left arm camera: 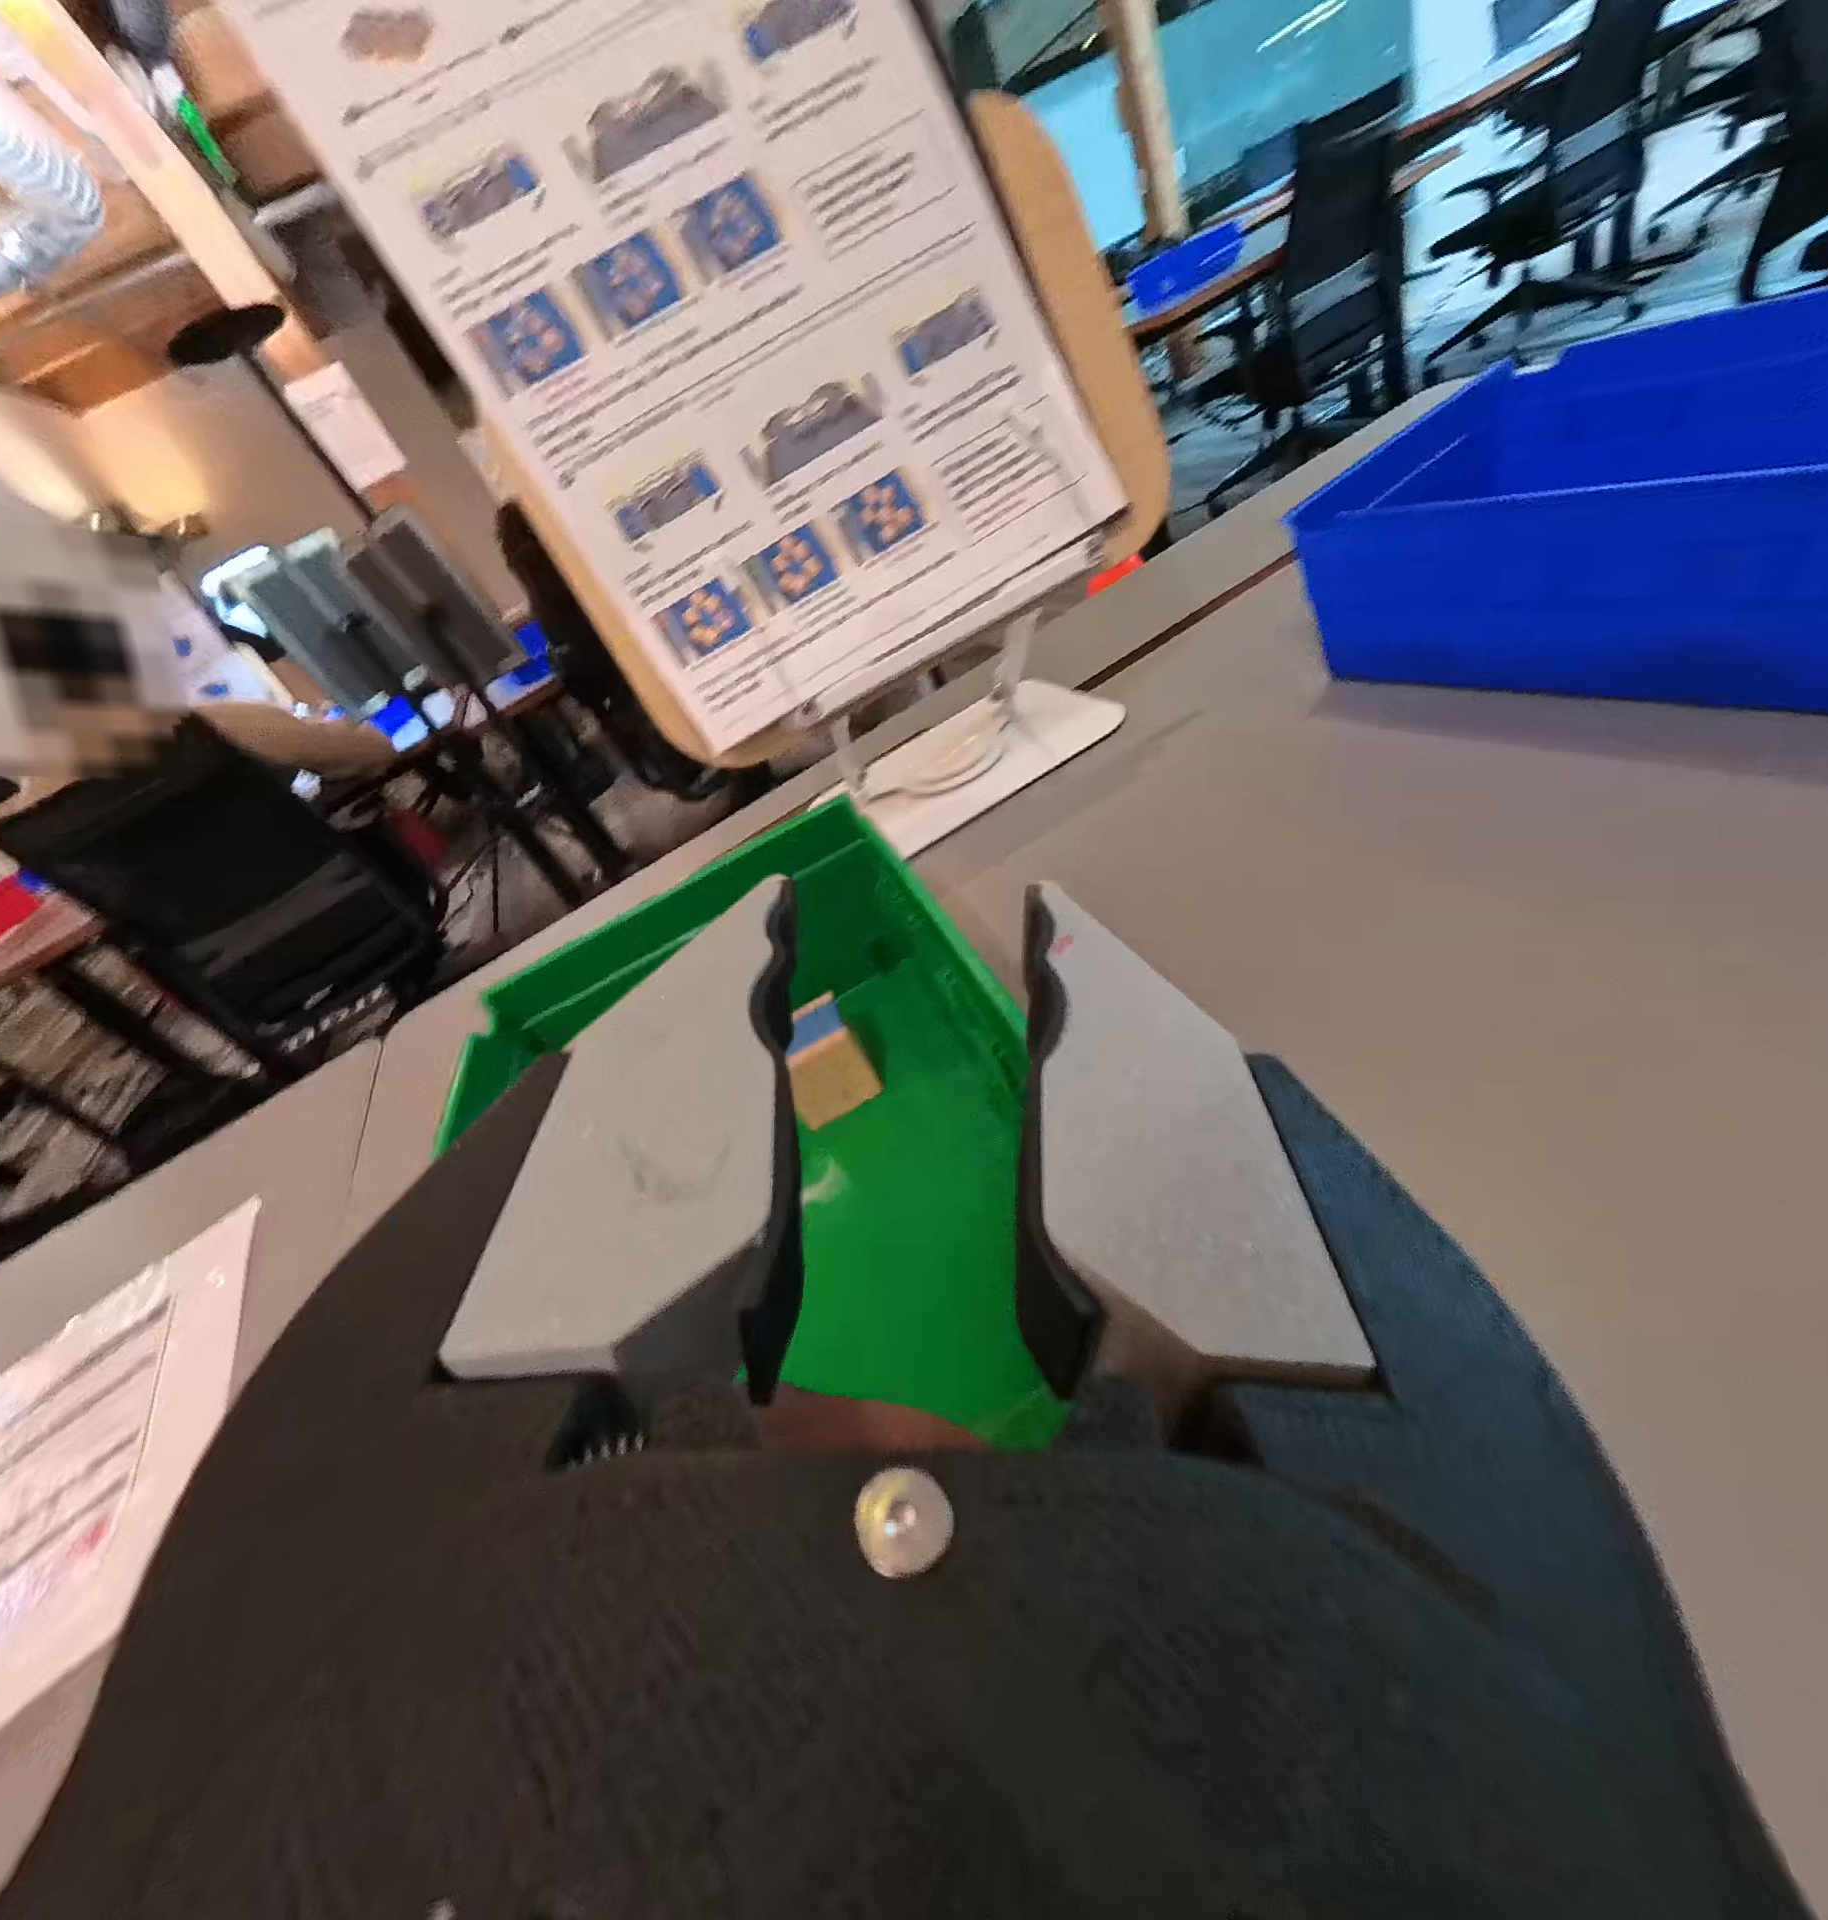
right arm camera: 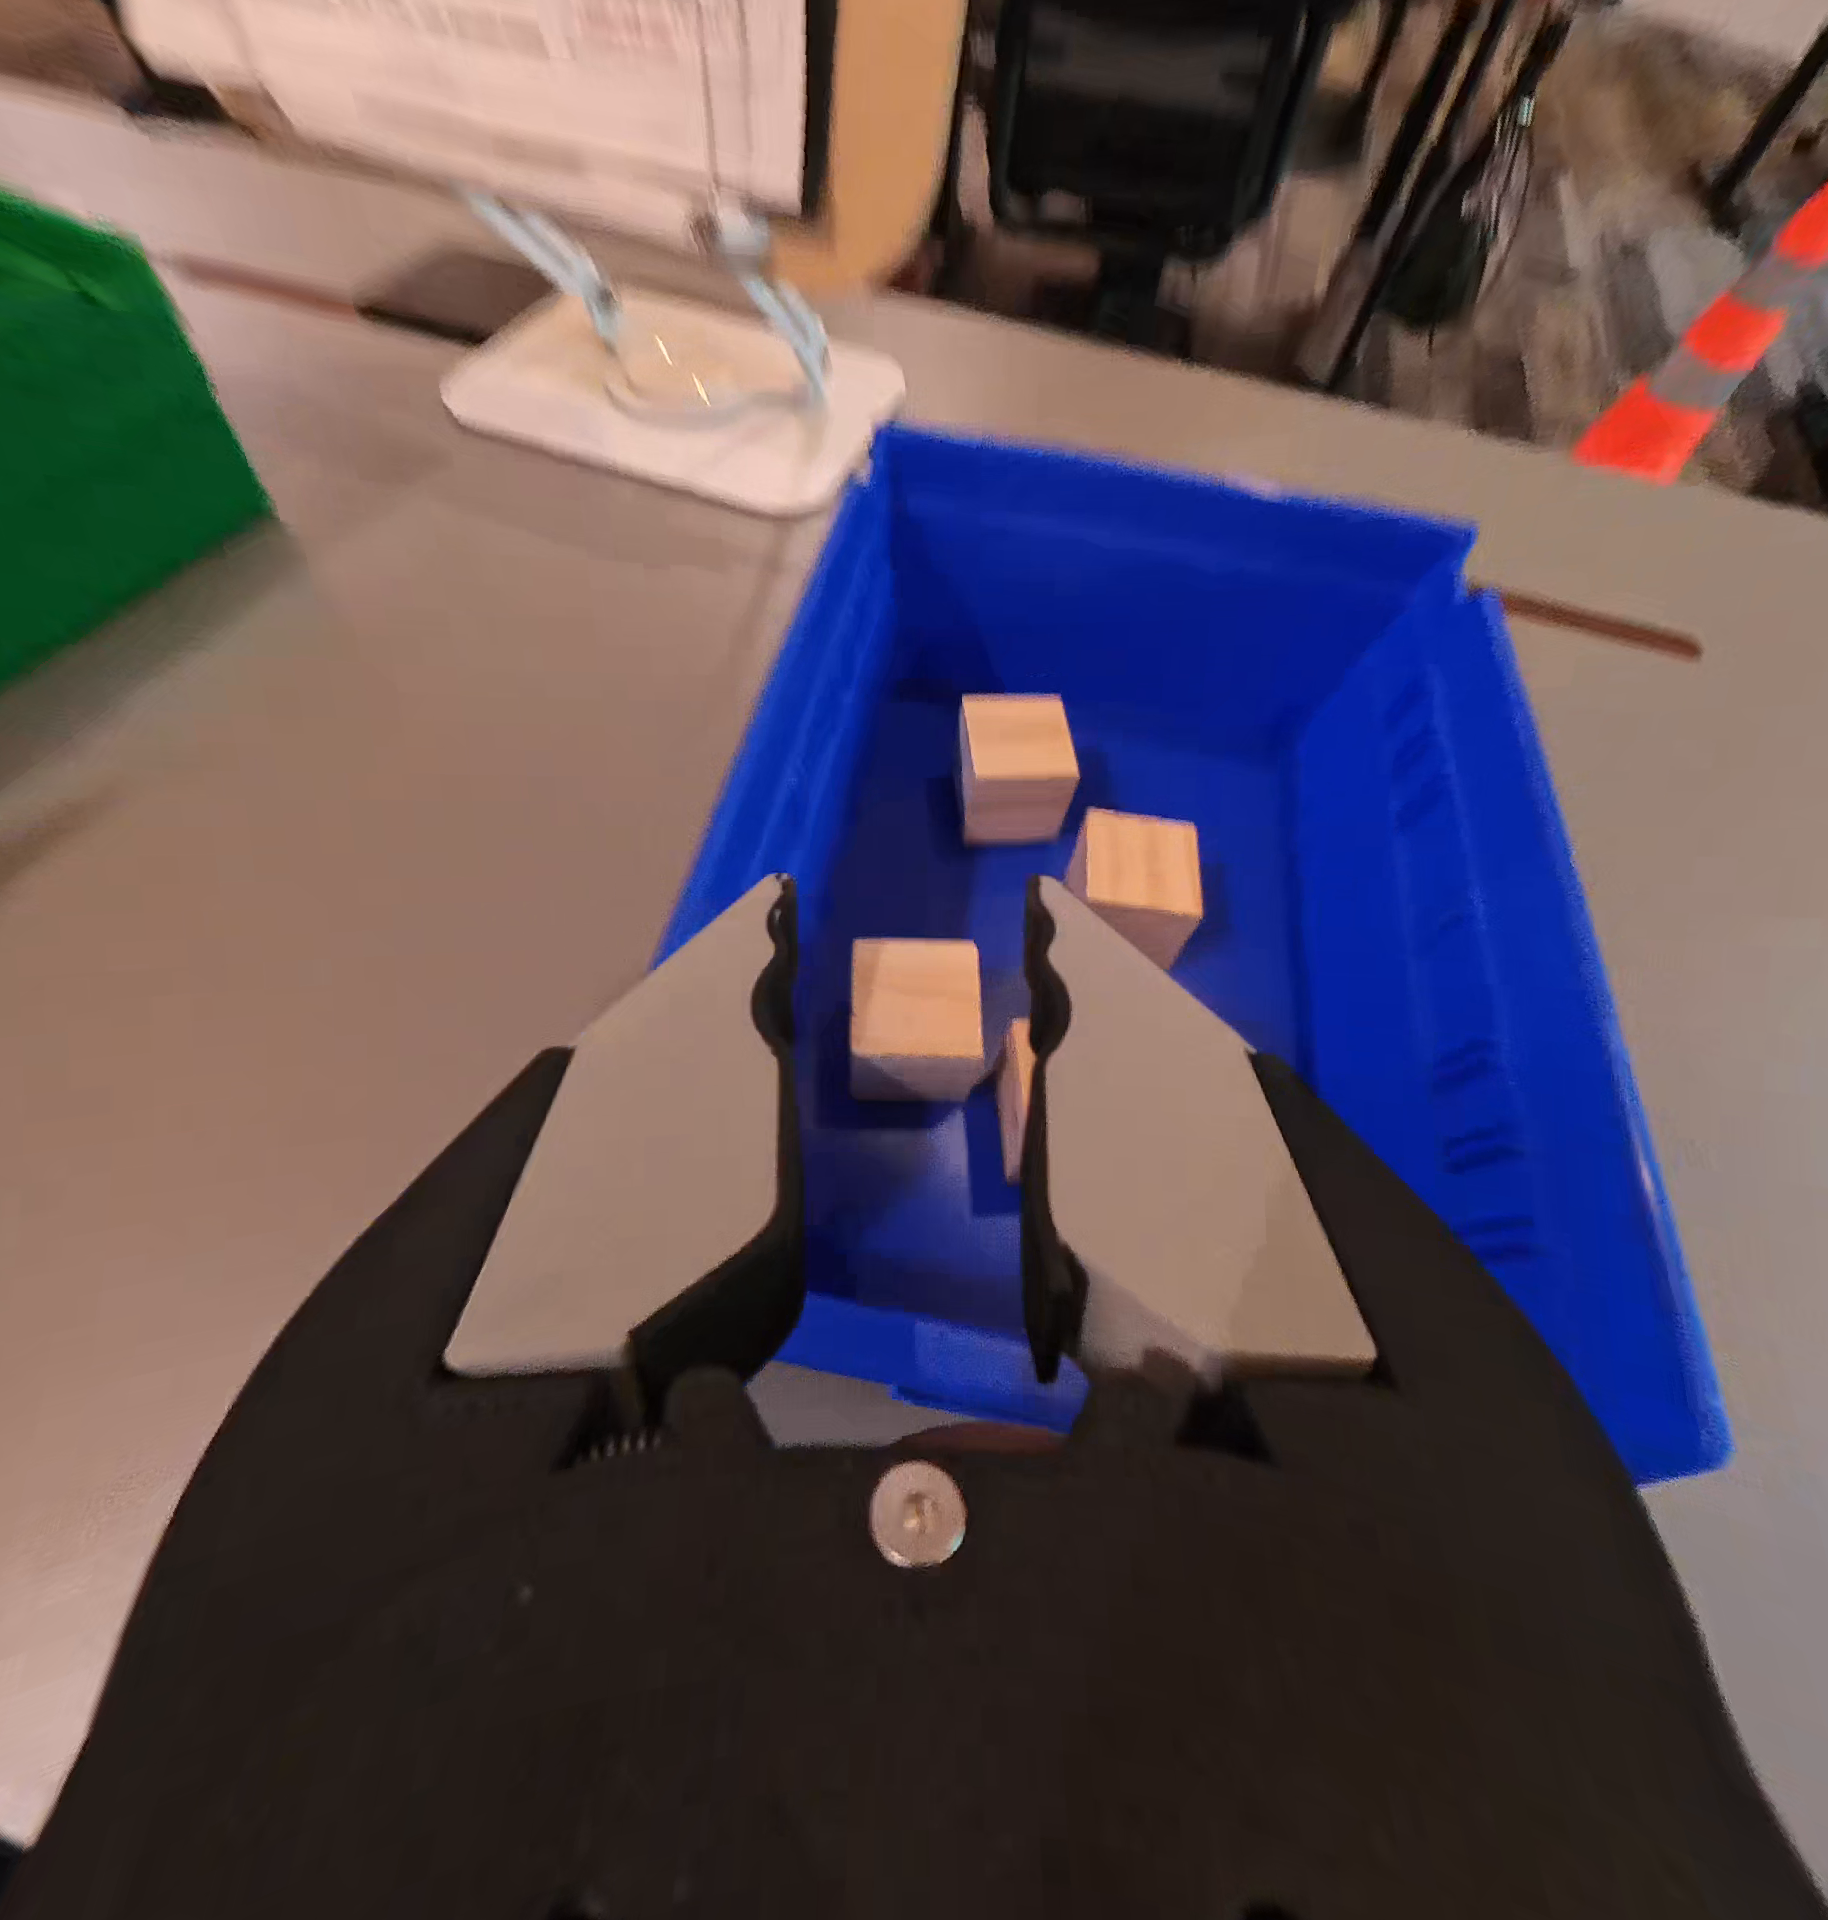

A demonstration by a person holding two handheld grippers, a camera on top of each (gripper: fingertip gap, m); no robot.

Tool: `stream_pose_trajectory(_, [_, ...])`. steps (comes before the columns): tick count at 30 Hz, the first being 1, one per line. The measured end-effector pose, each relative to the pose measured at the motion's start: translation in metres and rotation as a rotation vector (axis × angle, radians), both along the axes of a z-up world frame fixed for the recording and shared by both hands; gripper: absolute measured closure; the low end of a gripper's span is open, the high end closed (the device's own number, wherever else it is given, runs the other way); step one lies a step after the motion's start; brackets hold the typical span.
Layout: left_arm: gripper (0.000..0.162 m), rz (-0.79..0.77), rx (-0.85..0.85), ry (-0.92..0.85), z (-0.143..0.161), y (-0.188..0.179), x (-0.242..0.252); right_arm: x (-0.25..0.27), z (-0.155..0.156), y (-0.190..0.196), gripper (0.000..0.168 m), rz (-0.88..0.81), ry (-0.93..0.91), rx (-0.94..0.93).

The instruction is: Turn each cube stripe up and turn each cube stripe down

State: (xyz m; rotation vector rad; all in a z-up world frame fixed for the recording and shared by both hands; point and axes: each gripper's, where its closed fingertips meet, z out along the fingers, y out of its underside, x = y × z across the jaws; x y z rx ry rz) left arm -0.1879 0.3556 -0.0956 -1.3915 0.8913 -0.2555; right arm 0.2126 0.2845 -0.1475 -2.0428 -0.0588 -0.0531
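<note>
My left tool [left arm camera: 905, 914] hangs apart over the green bin [left arm camera: 931, 1226], one blue-striped cube [left arm camera: 837, 1070] inside. My right tool [right arm camera: 905, 914], apart, over the blue bin [right arm camera: 1409, 935]: four wooden cubes [right arm camera: 915, 1013]. Likely light, rigid, smooth; pinch opposite flat faces.

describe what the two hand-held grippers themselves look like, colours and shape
Both match: the left hand-held gripper and right hand-held gripper each have a black textured body, a silver screw at the centre, and two flat grey wedge-shaped fingers lined with wavy black pads. No cables or sleeves show.
</note>
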Motion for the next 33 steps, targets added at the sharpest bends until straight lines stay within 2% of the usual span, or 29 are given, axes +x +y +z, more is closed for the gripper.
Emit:
stream_pose_trajectory(1, [0.121, 0.023, -0.027, -0.004, -0.002, 0.006, -0.007, -0.005, 0.014, -0.004, 0.127, 0.017, 0.021, 0.054])
stream_pose_trajectory(5, [0.121, 0.062, -0.155, -0.034, -0.001, 0.044, -0.018, -0.022, 0.055, -0.017, 0.128, 0.074, 0.034, 0.206])
stream_pose_trajectory(7, [0.113, 0.099, -0.237, 0.036, -0.009, 0.074, -0.019, -0.025, 0.064, -0.021, 0.128, 0.073, 0.019, 0.23])
stream_pose_trajectory(11, [0.107, 0.155, -0.432, 0.239, -0.049, 0.132, -0.018, -0.035, 0.069, -0.026, 0.128, 0.096, -0.023, 0.232])
stream_pose_trajectory(15, [0.099, 0.044, -0.644, 0.373, -0.089, 0.146, 0.003, -0.039, 0.07, -0.026, 0.127, 0.107, -0.044, 0.234])
stream_pose_trajectory(20, [0.094, 0.136, -0.8, 0.421, -0.118, 0.172, 0.01, -0.039, 0.063, -0.022, 0.127, 0.113, -0.05, 0.21])
stream_pose_trajectory(26, [0.098, 0.275, -0.847, 0.518, -0.162, 0.192, 0.009, -0.04, 0.063, -0.02, 0.127, 0.114, -0.062, 0.21])
stream_pose_trajectory(27, [0.111, 0.276, -0.852, 0.518, -0.168, 0.193, 0.01, -0.04, 0.064, -0.021, 0.127, 0.113, -0.064, 0.211])
stream_pose_trajectory(28, [0.115, 0.284, -0.844, 0.512, -0.171, 0.195, 0.01, -0.04, 0.065, -0.022, 0.127, 0.113, -0.066, 0.213])
stream_pose_trajectory(31, [0.116, 0.284, -0.793, 0.476, -0.161, 0.199, 0.009, -0.038, 0.068, -0.025, 0.127, 0.112, -0.067, 0.222])
stream_pose_trajectory(33, [0.116, 0.279, -0.715, 0.431, -0.137, 0.2, 0.007, -0.039, 0.07, -0.027, 0.127, 0.119, -0.056, 0.23])
